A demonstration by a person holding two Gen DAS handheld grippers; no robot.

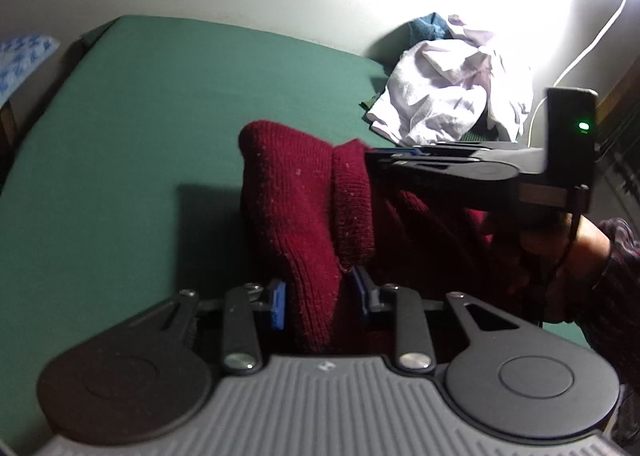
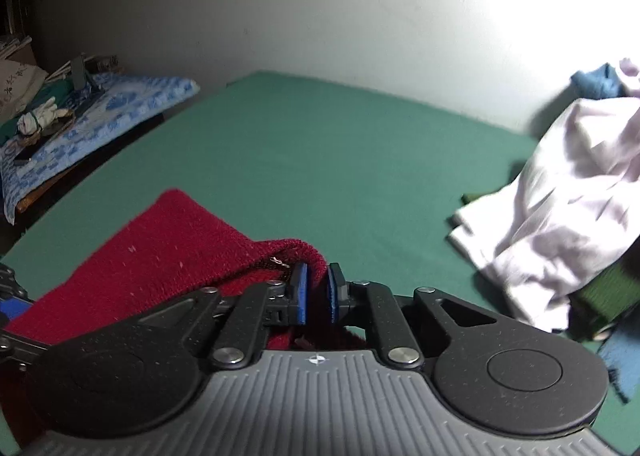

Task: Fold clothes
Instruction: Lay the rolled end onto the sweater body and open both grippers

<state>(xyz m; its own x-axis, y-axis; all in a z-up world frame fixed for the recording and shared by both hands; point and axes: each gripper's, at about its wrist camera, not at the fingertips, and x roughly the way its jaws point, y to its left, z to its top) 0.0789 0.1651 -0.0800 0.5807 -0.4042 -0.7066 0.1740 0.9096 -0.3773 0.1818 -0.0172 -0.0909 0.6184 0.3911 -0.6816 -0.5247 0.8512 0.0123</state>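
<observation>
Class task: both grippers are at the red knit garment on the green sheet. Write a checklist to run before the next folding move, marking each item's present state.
1. Left gripper pinching the red knit garment: ok.
2. Right gripper clamped on the garment's edge: ok.
3. Green sheet ahead free for laying down: ok.
4. White clothes pile apart from the garment: ok.
5. Garment's lower part hanging untangled: cannot tell.

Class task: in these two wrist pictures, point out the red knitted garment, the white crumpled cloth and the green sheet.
red knitted garment [image 1: 292, 191]: left wrist view, knit body.
white crumpled cloth [image 2: 560, 191]: right wrist view, middle folds.
green sheet [image 2: 320, 159]: right wrist view, bare middle.
</observation>
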